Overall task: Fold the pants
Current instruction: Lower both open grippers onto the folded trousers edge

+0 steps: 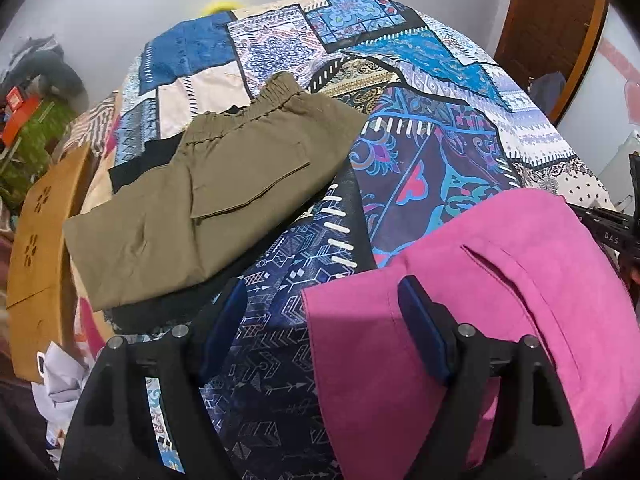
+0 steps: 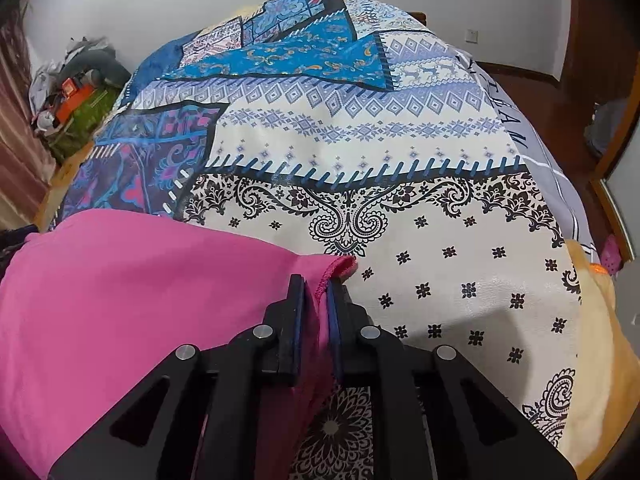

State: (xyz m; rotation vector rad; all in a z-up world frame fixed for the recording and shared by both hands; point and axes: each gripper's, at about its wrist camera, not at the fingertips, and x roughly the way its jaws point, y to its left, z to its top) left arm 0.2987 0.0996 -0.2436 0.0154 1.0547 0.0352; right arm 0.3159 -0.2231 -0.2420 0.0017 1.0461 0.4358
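Note:
The pink pants [image 1: 500, 280] lie on the patterned bedspread [image 1: 420, 152], with a slit pocket showing. My left gripper [image 1: 320, 292] is open above the bed, its right finger over the left edge of the pink cloth and its left finger over bare bedspread. In the right wrist view the pink pants [image 2: 120, 300] fill the lower left. My right gripper [image 2: 316, 284] is shut on their hemmed right edge, with cloth pinched between the blue pads. The right gripper's black body shows at the right edge of the left wrist view [image 1: 616, 228].
Folded olive pants [image 1: 208, 200] with an elastic waistband lie on the bed's left part over a black garment [image 1: 132, 168]. A wooden chair [image 1: 40, 248] stands at the bed's left. Clutter [image 2: 72, 96] sits on the floor by the wall. A wooden door [image 1: 552, 28] is far right.

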